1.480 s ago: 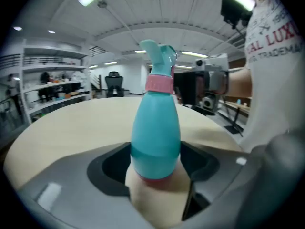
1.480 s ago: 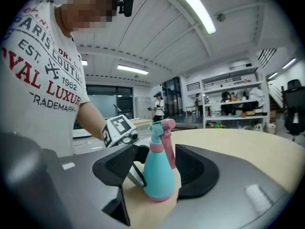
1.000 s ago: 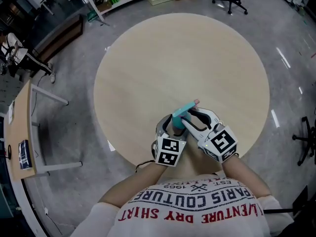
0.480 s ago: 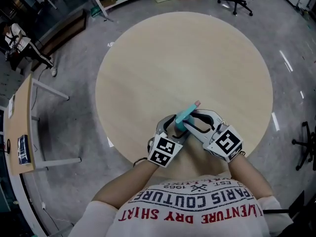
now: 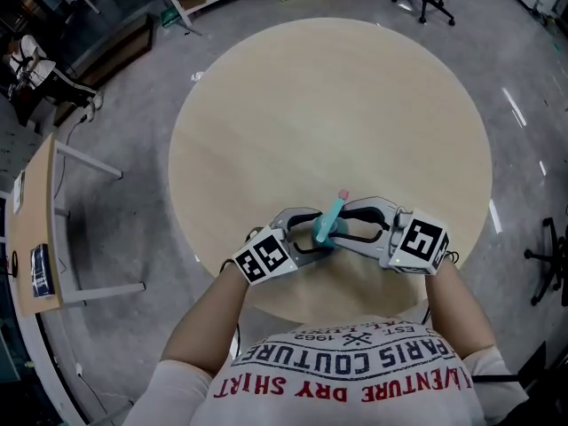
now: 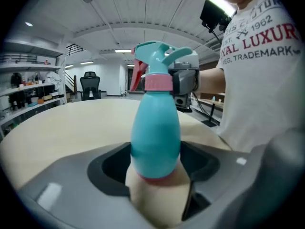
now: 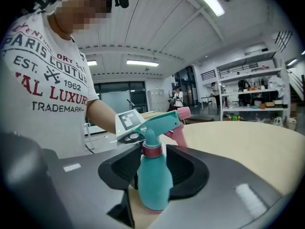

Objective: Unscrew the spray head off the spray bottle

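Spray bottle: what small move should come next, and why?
Probably twist the right gripper about the neck. Its jaws close on the pink collar, the left gripper clamps the spray bottle low on its body, and the spray head is still seated on it.

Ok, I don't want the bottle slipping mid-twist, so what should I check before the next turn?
1. Body of the spray bottle clamped in the left hand-held gripper: ok.
2. The right hand-held gripper tight on the pink collar: cannot tell; its jaws flank it and have just been opening.
3. The spray head seated on the bottle: ok.
4. Bottle over the table, inside its edge: ok.
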Demonstrator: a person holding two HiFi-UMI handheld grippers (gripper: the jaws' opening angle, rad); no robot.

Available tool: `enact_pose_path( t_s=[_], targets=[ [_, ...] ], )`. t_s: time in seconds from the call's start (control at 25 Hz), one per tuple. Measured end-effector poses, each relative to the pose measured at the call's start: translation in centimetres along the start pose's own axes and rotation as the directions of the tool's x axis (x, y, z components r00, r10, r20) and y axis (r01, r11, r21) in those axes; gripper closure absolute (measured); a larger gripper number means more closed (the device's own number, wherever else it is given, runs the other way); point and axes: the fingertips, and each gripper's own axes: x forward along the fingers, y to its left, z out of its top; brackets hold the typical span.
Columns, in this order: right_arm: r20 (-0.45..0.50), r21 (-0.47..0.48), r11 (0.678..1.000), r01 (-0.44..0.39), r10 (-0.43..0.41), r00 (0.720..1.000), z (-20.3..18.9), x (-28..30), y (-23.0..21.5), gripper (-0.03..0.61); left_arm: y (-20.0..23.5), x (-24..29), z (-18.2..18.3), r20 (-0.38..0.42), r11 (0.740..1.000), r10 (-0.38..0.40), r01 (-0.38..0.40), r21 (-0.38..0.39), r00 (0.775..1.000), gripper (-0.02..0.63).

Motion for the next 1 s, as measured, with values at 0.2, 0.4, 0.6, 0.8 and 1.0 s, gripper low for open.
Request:
enact_pose_path(
  t_s=[0.2, 0.4, 0.6, 0.8, 1.0],
  targets=[
    [0.042, 0.057, 0.961, 0.270, -0.272, 0.961, -0.3, -0.4, -0.2, 0.354, 0.8, 0.2, 0.0, 0.002, 0.947, 0.286, -0.283, -0.153, 0.958, 0.293],
    [0.070, 0.072, 0.894, 0.443, -0.448, 0.891, -0.1, -0.9, -0.8, 0.419, 0.6, 1.0, 0.6, -0.024, 0.852, 0.470, -0.460, -0.250, 0.882, 0.293],
    [0.055, 0.010, 0.885, 0.465, -0.465, 0.884, -0.2, -1.4, -1.1, 0.446, 0.1, 1.6, 1.0, -0.037, 0.848, 0.471, -0.464, -0.256, 0.882, 0.293],
    [0.048, 0.006, 0.947, 0.322, -0.322, 0.946, 0.0, -1.8, -0.3, 0.448, -0.8, 1.8, 1.2, 0.006, 0.964, 0.245, -0.243, -0.108, 0.969, 0.293],
    [0.038, -0.018, 0.999, 0.037, -0.036, 0.999, 0.0, -1.7, 1.3, 0.448, -2.1, 1.3, 1.0, -0.056, 0.990, -0.086, 0.091, 0.107, 0.995, 0.293]
  ],
)
